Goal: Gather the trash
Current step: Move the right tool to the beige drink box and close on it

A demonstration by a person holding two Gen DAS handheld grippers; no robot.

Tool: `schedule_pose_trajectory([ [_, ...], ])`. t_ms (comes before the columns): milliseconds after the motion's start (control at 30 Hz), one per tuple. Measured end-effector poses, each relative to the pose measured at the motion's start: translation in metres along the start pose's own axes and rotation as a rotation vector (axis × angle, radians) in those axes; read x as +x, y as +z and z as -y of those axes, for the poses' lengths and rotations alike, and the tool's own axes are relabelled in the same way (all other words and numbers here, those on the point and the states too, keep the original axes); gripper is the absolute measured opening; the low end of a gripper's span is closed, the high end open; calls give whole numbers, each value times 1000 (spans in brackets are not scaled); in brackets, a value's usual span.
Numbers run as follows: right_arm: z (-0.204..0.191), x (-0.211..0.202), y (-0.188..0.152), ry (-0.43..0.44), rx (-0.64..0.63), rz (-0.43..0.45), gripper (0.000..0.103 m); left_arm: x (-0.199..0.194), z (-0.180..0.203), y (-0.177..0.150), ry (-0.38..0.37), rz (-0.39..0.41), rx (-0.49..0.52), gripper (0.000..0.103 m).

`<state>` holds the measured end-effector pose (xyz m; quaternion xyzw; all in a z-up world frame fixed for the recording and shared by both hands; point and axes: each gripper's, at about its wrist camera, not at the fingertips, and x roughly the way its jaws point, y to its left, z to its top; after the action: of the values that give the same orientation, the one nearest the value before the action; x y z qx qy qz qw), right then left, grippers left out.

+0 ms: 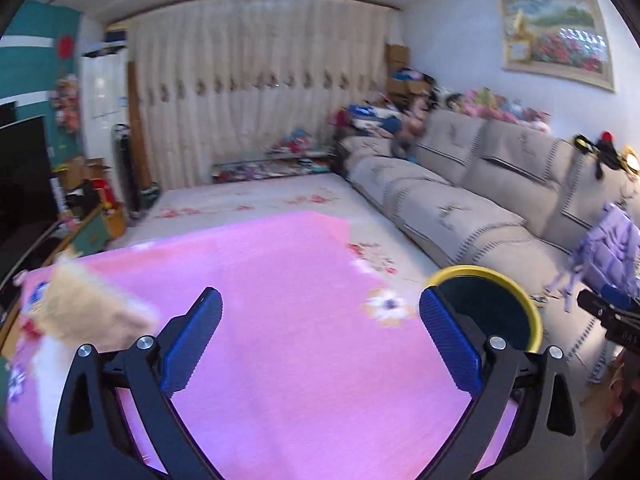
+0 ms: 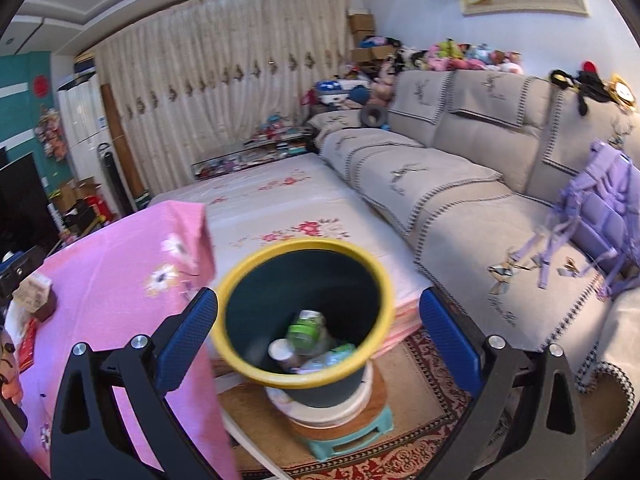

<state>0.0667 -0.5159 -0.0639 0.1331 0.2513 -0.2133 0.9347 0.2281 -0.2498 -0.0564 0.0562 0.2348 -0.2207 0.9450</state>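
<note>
- Left tongs [image 1: 320, 332]: arms spread wide, nothing between the blue pads, only pink tablecloth [image 1: 248, 280] beneath them.
- Right tongs [image 2: 318, 334]: arms also wide apart, not gripping anything; the bin sits in the gap between them but the pads are not touching it.
- Trash bin [image 2: 304, 308]: dark green, yellow rim, right ahead of and below the right tongs, mouth tilted toward the camera. In the left view it shows just behind the right-hand pad of the left tongs [image 1: 500, 304].
- Inside the bin: a green-labelled can or bottle [image 2: 306, 326], a white cup [image 2: 280, 350], some pale wrappers [image 2: 328, 356]; blurred, can't tell more.
- Bin stands on a white round base on top of a wooden disc and a teal stool [image 2: 352, 432], on a patterned rug [image 2: 420, 452].
- Counter with the pink cloth is left of the right tongs; its corner hangs down just beside the bin.
- Tan box [image 1: 88, 308], blurry, on the cloth just left of the left tongs.
- Same box [image 2: 34, 292] far left of the right tongs.
- Grey sofa [image 2: 460, 184] to the right of both tongs, purple bag [image 2: 600, 216] on it.
- Part of the right tool shows at the right edge of the left view [image 1: 612, 316].
</note>
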Motion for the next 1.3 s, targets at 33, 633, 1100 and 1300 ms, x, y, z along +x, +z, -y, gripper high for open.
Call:
schedule_pose_trajectory([
  [33,-13,2,1,25,-17,-4,96,-13,-17,-7,41,7,-15,98],
  [633,-259,-1,12,485,-341,-30,96,-133,-234,-118,504,74,-267,98],
  [1100,-403,15,-30,646,-718,34,96,-146,-256,-120,559,100,-296,98],
  [1300,-438,24,-40,605,-827,90,96,-145,-246,-113,561,107,-280,98],
])
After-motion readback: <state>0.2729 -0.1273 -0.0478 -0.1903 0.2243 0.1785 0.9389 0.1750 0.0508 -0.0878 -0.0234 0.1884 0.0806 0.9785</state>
